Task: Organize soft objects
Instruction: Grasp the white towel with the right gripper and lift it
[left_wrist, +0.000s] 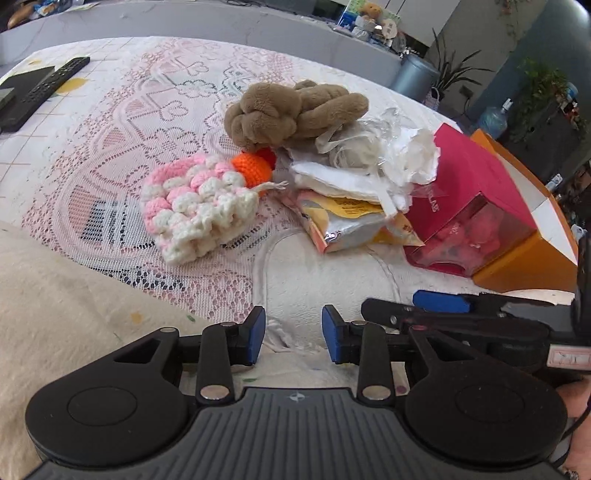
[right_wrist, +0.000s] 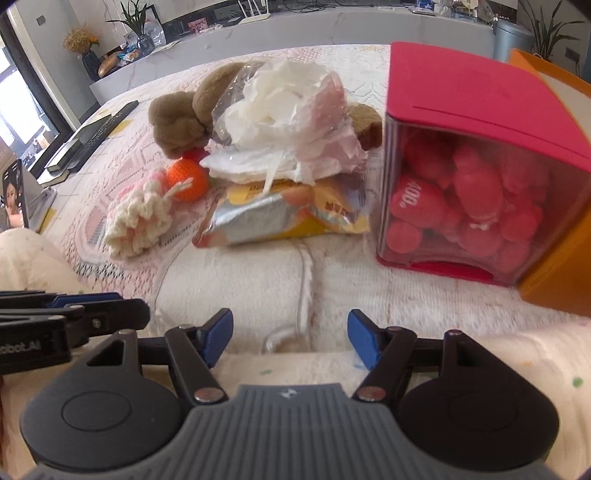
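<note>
A cream towel lies folded on the lace cloth right in front of both grippers. My left gripper hovers low over its fringed near edge, its blue pads apart with cloth showing in the gap. Just to its right, my right gripper stands open wider over the same towel, nothing pinched. Farther back lie a pink and white crochet piece, an orange crochet ball, a brown knotted plush and a plastic bag of white tissue.
A yellow snack packet lies under the bag. At the right stands a red box with pink plush inside, against an orange box. A remote and a dark book sit at the far left.
</note>
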